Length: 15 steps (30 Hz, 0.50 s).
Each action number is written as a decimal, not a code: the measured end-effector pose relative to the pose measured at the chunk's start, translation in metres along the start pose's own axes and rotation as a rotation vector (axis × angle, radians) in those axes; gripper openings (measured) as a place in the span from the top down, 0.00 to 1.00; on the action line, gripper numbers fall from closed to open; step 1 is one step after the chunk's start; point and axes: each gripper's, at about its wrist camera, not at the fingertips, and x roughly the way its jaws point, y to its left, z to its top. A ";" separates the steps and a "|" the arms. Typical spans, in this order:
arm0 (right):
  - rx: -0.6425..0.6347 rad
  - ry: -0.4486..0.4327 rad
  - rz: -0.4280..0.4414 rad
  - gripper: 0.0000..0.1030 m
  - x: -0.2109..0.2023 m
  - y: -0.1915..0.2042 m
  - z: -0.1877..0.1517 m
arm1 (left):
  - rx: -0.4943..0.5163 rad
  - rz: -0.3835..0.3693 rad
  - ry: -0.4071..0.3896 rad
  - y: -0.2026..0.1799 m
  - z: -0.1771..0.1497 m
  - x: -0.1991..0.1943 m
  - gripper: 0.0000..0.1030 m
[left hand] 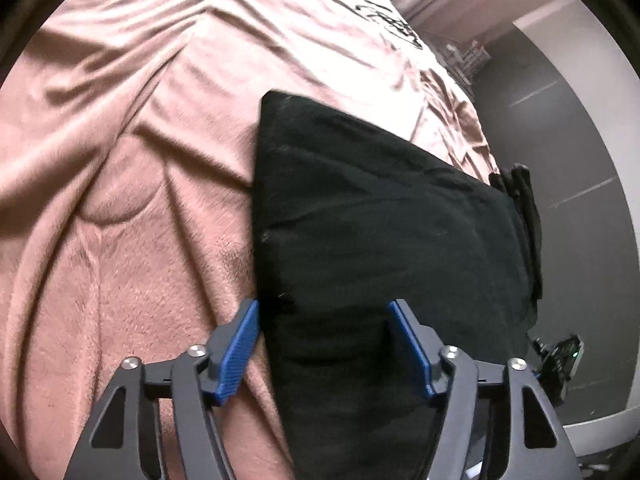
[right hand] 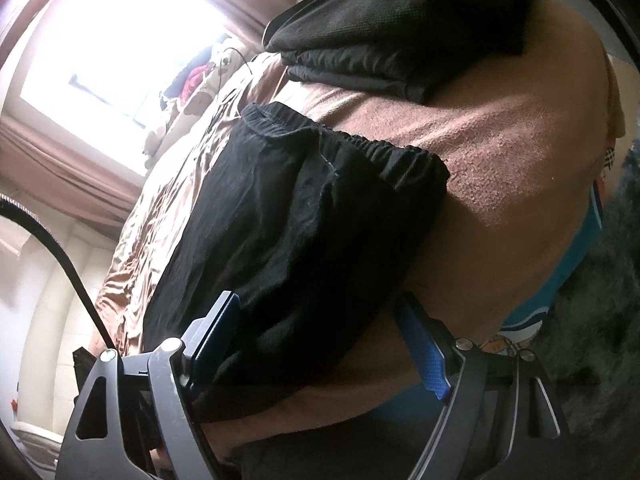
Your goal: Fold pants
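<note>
Both grippers hang over the same dark garment with jaws spread wide and nothing clamped. From the left gripper (left hand: 322,344), the black pants (left hand: 384,216) lie straight ahead and partly between the fingers: the left blue pad (left hand: 240,354) sits right at the garment's left edge, over the pink bedspread (left hand: 120,160), while the right pad stands over black cloth. Whether either pad touches the fabric cannot be told. The bundle runs forward and away from this gripper, narrowing to a rounded far corner — its long axis roughly follows the fingers.

From the right gripper (right hand: 320,344), the pants (right hand: 296,220) lie ahead and to the left, the long axis running diagonally away toward the gathered elastic waistband (right hand: 376,148) at the far end. Its left finger overlaps the near end of the cloth; its right finger (right hand: 426,354) is over bare bedspread, just beside the garment's edge.

My reading: the pants look already doubled lengthwise, and the next fold turns on each gripper closing on the near end it faces — both seem about equally close.

Beyond the waistband sits a stack of folded dark clothes (right hand: 400,28), apart from the pants. Some dark print shows on the far bedspread in the left view; it cannot be read, and no brand or label is legible anywhere.
</note>
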 end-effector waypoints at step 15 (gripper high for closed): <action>0.099 -0.062 0.176 0.55 0.000 -0.026 0.013 | -0.120 -0.213 -0.052 0.033 -0.004 -0.006 0.67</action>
